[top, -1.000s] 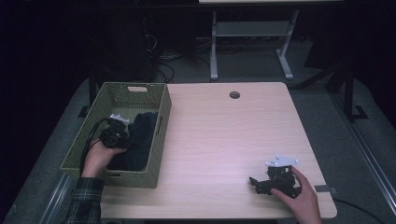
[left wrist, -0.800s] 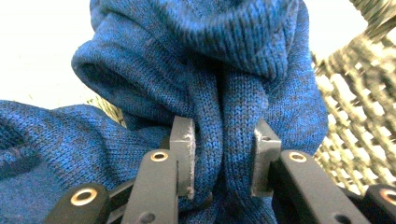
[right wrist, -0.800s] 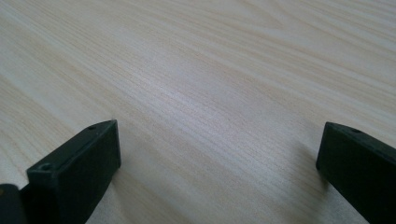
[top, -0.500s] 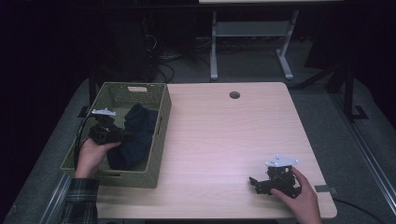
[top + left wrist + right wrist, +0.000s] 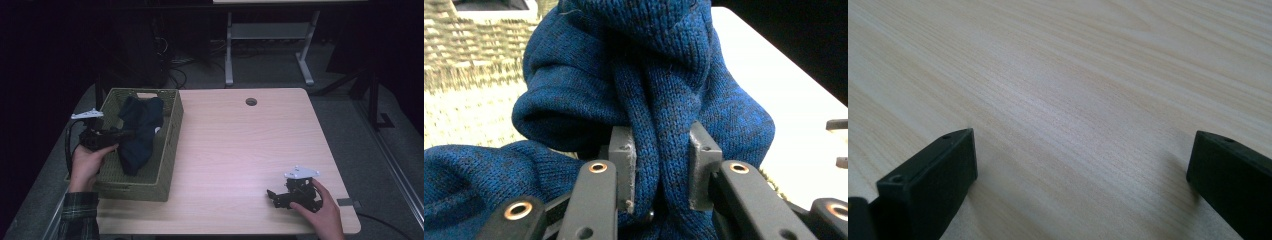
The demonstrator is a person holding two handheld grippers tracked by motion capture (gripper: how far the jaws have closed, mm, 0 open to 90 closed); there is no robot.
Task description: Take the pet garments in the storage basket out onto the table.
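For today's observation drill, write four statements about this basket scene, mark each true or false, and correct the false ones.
1. The left claw is shut on the blue knit. True.
2. The knit lies flat on the table. False: it hangs over the basket.
3. The right claw is open with nothing between its jaws. True.
4. The right claw hovers over the basket. False: it rests low on the table's near right part.

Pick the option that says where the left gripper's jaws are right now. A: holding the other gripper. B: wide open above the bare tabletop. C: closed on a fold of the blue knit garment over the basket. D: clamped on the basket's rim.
C: in the left gripper view the left gripper pinches a fold of the blue knit garment, with the woven basket beneath it.
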